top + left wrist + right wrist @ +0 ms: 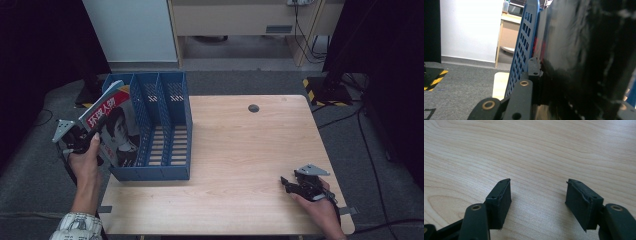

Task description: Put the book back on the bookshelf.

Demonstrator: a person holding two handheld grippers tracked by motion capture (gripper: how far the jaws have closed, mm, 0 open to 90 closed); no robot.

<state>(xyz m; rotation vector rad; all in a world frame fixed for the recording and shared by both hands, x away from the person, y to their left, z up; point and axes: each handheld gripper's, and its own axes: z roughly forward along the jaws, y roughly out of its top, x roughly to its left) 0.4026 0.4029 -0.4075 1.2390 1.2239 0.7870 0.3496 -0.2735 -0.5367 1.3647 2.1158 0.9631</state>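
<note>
Left gripper is pinching the magazine tight, holding it tilted at the leftmost slot of the blue file rack. Should be straightening it upright w/ the divider before lowering. Right gripper is idling on the table, jaws apart, nothing btwn them.

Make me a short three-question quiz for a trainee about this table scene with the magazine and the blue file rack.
1. True or false: the left gripper is shut on the glossy magazine with the red title band.
2. Which compartment of the blue plastic slotted file rack is the magazine at: A leftmost, B middle, C rightmost?
3. What lies between the right gripper's open jaws?

Key: 1 true. 2 A. 3 Nothing, just the light wooden table.
</note>
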